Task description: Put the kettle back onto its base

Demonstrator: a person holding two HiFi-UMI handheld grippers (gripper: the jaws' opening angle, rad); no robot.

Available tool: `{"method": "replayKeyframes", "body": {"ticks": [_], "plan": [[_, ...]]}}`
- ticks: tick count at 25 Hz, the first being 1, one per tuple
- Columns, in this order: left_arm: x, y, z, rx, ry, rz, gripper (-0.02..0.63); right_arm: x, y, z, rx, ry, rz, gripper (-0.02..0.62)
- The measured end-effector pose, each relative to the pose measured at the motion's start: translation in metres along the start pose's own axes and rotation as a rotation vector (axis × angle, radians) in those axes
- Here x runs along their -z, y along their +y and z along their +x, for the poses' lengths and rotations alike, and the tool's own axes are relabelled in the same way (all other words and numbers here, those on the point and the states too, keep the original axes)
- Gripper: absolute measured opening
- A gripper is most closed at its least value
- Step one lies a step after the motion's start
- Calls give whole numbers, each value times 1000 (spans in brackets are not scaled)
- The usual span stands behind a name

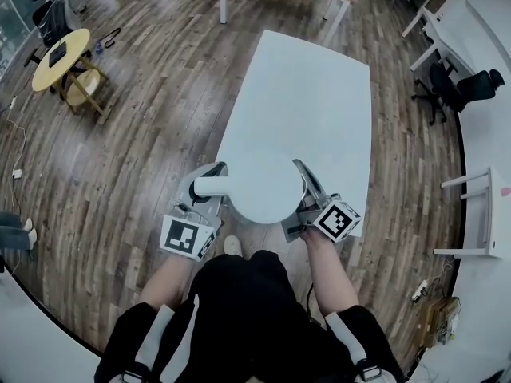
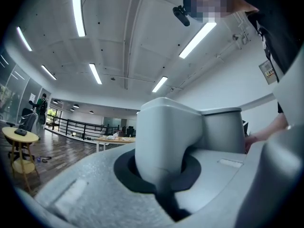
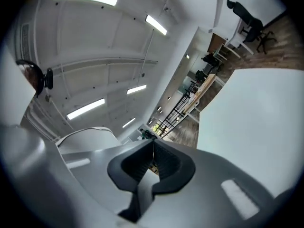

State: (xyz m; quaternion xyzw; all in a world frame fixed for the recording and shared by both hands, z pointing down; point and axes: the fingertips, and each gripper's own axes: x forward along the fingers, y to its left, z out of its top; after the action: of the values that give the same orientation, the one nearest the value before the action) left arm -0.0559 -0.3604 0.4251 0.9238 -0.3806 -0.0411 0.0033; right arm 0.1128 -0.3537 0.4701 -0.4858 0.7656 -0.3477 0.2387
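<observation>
Left gripper (image 1: 212, 179) clamping kettle (image 1: 259, 188) handle, right gripper (image 1: 303, 171) shut (empty) alongside, seemingly over near edge of table (image 1: 319, 94)

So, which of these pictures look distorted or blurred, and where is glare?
Head view: strong fisheye, floor boards curving round the table; even light. Left gripper view: dark corners, the kettle handle close and soft; ceiling lights glare. Right gripper view: tilted, same table pale and featureless.
</observation>
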Motion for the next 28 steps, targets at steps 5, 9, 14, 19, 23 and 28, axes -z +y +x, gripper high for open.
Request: {"method": "replayKeyframes", "body": {"ticks": [5, 9, 14, 19, 23, 28], "plan": [[18, 0, 8, 5, 23, 23, -2, 13, -27, 2, 99, 19, -33, -7], [40, 1, 27, 56, 25, 45, -1, 7, -45, 9, 117, 5, -25, -8], [57, 8, 46, 72, 29, 36, 0, 4, -68, 19, 157, -6, -24, -5], [72, 20, 69, 51, 29, 3, 0, 3, -92, 29, 194, -17, -9, -3], [82, 20, 81, 62, 37, -27, 0, 0, -104, 32, 216, -15, -16, -5], [94, 18, 78, 72, 52, -23, 0, 9, -113, 28, 218, -16, -3, -5]]}}
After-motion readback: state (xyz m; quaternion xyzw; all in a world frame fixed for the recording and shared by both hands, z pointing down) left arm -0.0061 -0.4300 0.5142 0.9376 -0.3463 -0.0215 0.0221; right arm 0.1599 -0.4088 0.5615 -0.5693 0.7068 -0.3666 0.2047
